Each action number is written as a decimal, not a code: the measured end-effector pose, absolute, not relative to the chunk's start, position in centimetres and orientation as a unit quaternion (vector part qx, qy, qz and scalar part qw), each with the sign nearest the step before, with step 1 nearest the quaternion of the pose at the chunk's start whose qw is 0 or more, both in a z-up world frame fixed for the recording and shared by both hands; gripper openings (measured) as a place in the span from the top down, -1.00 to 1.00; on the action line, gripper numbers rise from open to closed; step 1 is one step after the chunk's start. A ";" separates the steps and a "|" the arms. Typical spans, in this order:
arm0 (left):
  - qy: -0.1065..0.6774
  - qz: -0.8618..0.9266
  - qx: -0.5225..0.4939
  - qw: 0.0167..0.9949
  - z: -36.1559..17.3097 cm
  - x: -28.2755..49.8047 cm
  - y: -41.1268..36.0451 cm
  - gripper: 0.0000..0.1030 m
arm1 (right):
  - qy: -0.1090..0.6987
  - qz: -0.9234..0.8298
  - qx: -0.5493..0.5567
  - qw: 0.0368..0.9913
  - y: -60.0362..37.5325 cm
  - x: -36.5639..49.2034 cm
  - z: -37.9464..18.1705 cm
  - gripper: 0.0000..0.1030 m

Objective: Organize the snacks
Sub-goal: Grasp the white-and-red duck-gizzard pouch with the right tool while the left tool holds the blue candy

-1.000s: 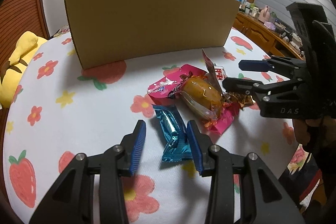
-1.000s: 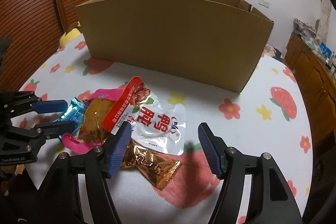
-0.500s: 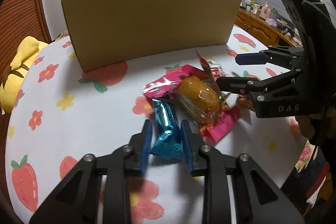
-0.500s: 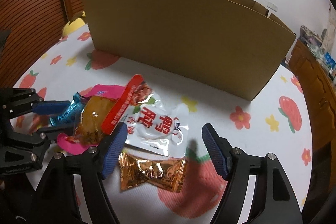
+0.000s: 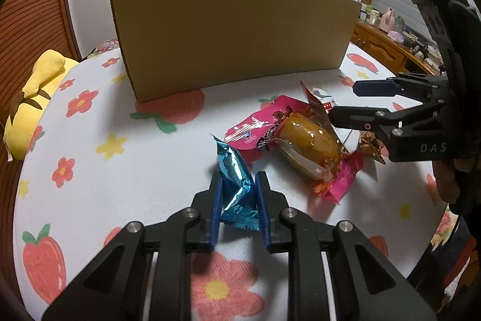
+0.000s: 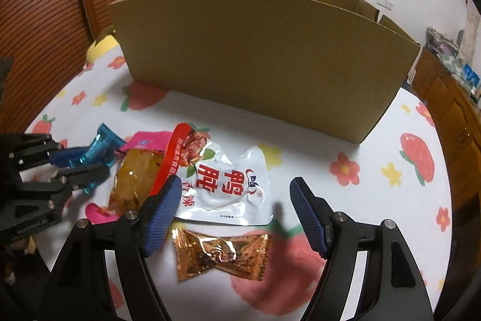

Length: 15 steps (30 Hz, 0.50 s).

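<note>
My left gripper (image 5: 239, 200) is shut on a blue foil snack (image 5: 236, 188), lifting its end off the table; it also shows in the right wrist view (image 6: 99, 152). To its right lie a pink packet (image 5: 258, 128) and an orange wrapped cake (image 5: 309, 146). My right gripper (image 6: 237, 206) is open above a white and red pouch (image 6: 228, 185) and a copper foil candy (image 6: 219, 254). It appears at the right of the left wrist view (image 5: 345, 101). A tall cardboard box (image 5: 234, 32) stands behind the snacks.
The table has a white cloth with strawberries and flowers (image 5: 120, 170). A yellow plush toy (image 5: 33, 98) lies at the far left edge. A wooden cabinet with clutter (image 6: 451, 98) stands to the right.
My left gripper closed on the blue foil snack and tilted it up. My right gripper moved forward over the white pouch and stayed open.
</note>
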<state>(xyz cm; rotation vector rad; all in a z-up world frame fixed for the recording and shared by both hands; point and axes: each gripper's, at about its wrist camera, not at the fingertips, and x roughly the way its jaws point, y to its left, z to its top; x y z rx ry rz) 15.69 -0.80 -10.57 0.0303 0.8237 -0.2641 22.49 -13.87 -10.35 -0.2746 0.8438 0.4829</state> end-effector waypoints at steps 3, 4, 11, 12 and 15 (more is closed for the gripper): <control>0.399 -0.127 0.015 0.908 -10.6 15.7 -0.8 0.59 | 0.406 0.233 -0.118 0.875 -13.8 23.0 -10.5 -0.50; 0.399 -0.127 0.016 0.908 -10.6 15.7 -0.9 0.59 | 0.409 0.233 -0.114 0.875 -13.8 23.2 -10.6 -0.50; 0.400 -0.128 0.014 0.908 -10.6 15.7 -0.8 0.58 | 0.416 0.237 -0.110 0.871 -13.3 24.5 -11.7 -0.51; 0.400 -0.128 0.015 0.908 -10.6 15.7 -0.9 0.59 | 0.417 0.238 -0.111 0.870 -13.3 24.6 -11.9 -0.51; 0.400 -0.128 0.013 0.908 -10.5 15.7 -0.9 0.59 | 0.415 0.239 -0.115 0.870 -13.1 24.7 -12.0 -0.50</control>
